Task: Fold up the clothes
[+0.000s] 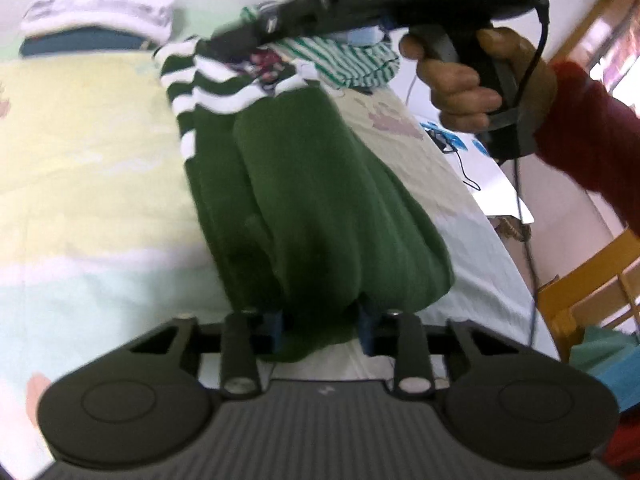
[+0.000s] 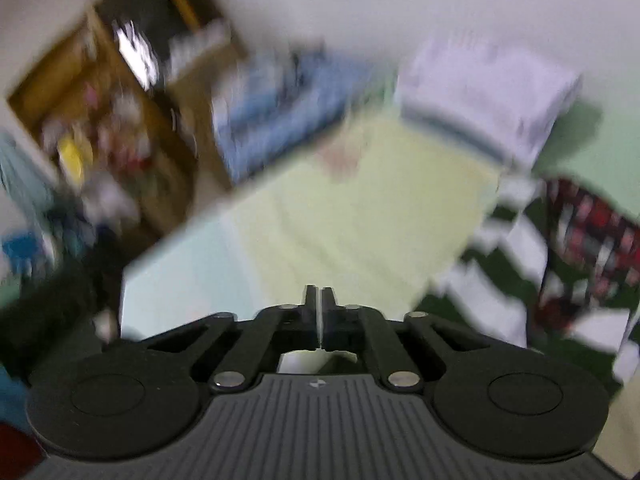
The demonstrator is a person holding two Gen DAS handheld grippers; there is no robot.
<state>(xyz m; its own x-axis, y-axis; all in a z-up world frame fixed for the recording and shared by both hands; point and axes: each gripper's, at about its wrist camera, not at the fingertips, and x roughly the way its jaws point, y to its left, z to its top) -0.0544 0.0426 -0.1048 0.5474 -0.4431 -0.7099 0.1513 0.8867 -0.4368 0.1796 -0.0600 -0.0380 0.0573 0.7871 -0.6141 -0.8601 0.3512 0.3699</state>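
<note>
A dark green garment (image 1: 312, 200) with white-striped cuffs (image 1: 208, 84) lies lengthwise on the pale bed sheet (image 1: 88, 160). My left gripper (image 1: 322, 330) is shut on its near end, with green cloth bunched between the blue fingers (image 1: 366, 332). A hand (image 1: 460, 84) in a red sleeve holds my right gripper (image 1: 224, 40) above the striped far end. The right wrist view is blurred. There my right gripper (image 2: 320, 312) is shut with nothing seen between its fingers, and the striped green cloth (image 2: 500, 264) lies to its right.
A stack of folded white clothes (image 1: 100, 0) sits at the bed's far left corner, and a green-striped pile (image 1: 356, 60) lies behind the garment. A wooden chair (image 1: 592, 280) stands right of the bed. A wooden shelf (image 2: 100, 120) and a red plaid cloth (image 2: 592, 240) also show.
</note>
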